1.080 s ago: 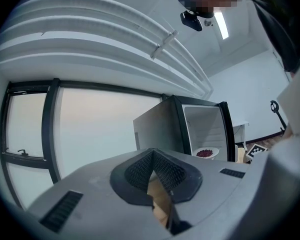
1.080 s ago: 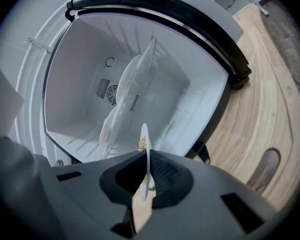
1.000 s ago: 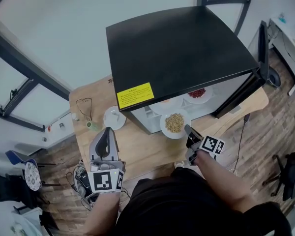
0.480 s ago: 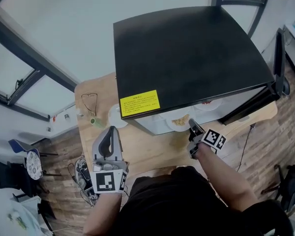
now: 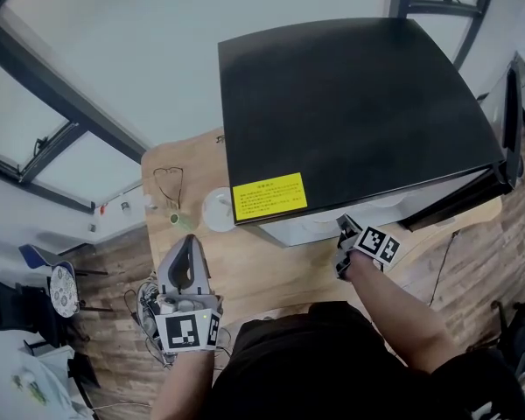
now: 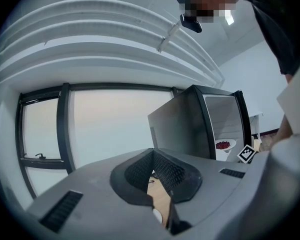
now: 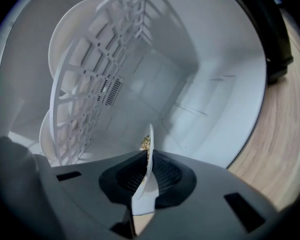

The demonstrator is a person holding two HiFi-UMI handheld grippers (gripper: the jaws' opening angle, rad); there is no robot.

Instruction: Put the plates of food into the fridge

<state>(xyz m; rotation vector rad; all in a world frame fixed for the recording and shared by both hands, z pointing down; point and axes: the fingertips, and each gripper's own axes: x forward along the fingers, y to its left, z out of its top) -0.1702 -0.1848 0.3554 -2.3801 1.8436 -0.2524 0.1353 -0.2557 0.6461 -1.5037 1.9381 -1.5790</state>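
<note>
My right gripper (image 5: 341, 227) reaches into the open front of the black-topped fridge (image 5: 350, 112). In the right gripper view it (image 7: 148, 170) is shut on the rim of a white plate (image 7: 149, 156), seen edge-on, with yellowish grain (image 7: 144, 144) on it, inside the white fridge interior below a wire shelf (image 7: 97, 81). From the head view that plate is hidden under the fridge top. Another plate with red food (image 6: 222, 145) sits inside the fridge. My left gripper (image 5: 186, 242) hangs over the table's near left part, shut and empty.
A small white dish (image 5: 215, 208) lies on the wooden table (image 5: 271, 265) beside the fridge's left corner. Glasses (image 5: 169, 185) and a small green object (image 5: 177, 220) lie at the table's left. The fridge door (image 5: 511, 121) stands open at the right. More white plates (image 7: 77, 29) rest on the shelf.
The right gripper has carried the plate of grain forward into the fridge, so it is now hidden under the fridge top in the head view. The left gripper stays put.
</note>
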